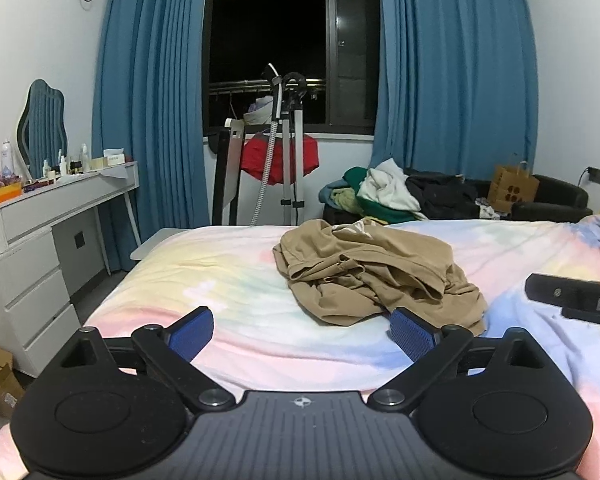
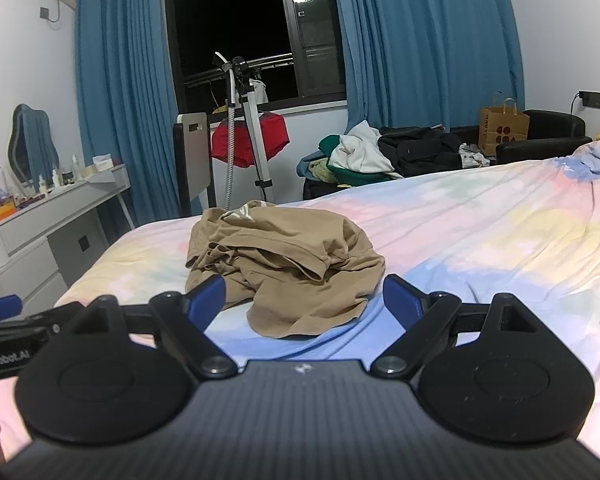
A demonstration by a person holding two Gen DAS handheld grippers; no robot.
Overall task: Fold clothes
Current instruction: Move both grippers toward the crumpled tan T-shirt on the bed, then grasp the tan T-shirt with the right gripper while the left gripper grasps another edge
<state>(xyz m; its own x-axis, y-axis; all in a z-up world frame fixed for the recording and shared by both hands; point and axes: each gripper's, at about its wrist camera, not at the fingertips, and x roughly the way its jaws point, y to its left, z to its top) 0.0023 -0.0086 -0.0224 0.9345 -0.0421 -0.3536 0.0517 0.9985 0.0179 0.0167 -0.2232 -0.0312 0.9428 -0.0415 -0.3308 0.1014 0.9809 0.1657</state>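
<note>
A crumpled tan garment [image 1: 376, 272] lies in a heap on the bed's pastel tie-dye sheet [image 1: 228, 280]. My left gripper [image 1: 302, 330] is open just short of the heap's near left side, its blue pads wide apart and empty. In the right wrist view the same tan garment [image 2: 284, 264] sits straight ahead. My right gripper [image 2: 304, 300] is open there, its blue pads flanking the heap's near edge without closing on it. The right gripper's black body [image 1: 576, 300] shows at the right edge of the left view.
A white dresser [image 1: 40, 240] with bottles and a mirror stands left of the bed. Behind the bed are a garment steamer stand [image 1: 288, 152], a red cloth [image 1: 280, 160], a pile of mixed clothes [image 1: 400, 192] on a black sofa, and a paper bag [image 1: 512, 188]. Blue curtains frame a dark window.
</note>
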